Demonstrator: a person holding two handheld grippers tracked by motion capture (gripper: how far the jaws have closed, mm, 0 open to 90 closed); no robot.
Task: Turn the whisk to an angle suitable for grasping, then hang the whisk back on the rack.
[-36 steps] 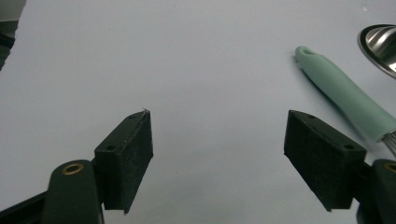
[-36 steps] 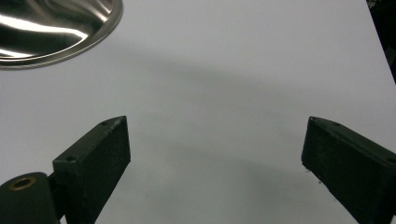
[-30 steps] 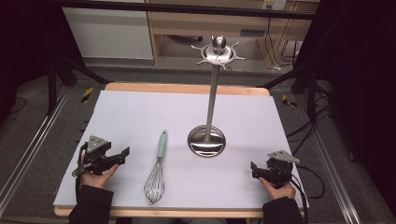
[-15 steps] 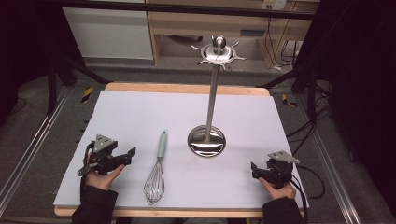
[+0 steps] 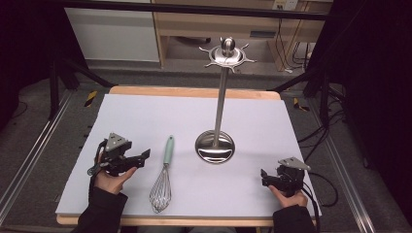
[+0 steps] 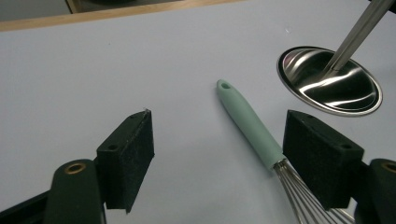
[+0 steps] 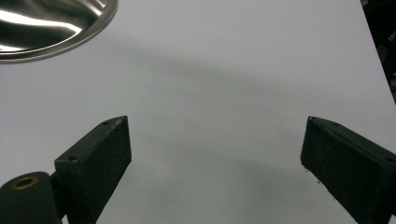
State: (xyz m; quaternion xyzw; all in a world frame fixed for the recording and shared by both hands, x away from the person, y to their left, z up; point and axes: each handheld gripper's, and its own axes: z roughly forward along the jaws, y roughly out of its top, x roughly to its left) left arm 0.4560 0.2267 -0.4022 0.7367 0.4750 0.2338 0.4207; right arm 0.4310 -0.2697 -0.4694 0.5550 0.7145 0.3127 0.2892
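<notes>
Whisk with a mint-green handle and steel wire loops (image 5: pixel 164 177) lies flat on the pale grey surface (image 5: pixel 145 116), just right of my left gripper (image 5: pixel 144 156), whose fingers gape wide and empty toward it, while my right gripper (image 5: pixel 263 177) rests wide open too, near the steel stand's round base (image 5: pixel 214 147).

No readable text, labels, brands or numbers are showing anywhere; the yellow-black striped marker (image 5: pixel 90 98) lying on the floor beside the table is carrying a hazard pattern, no words.
</notes>
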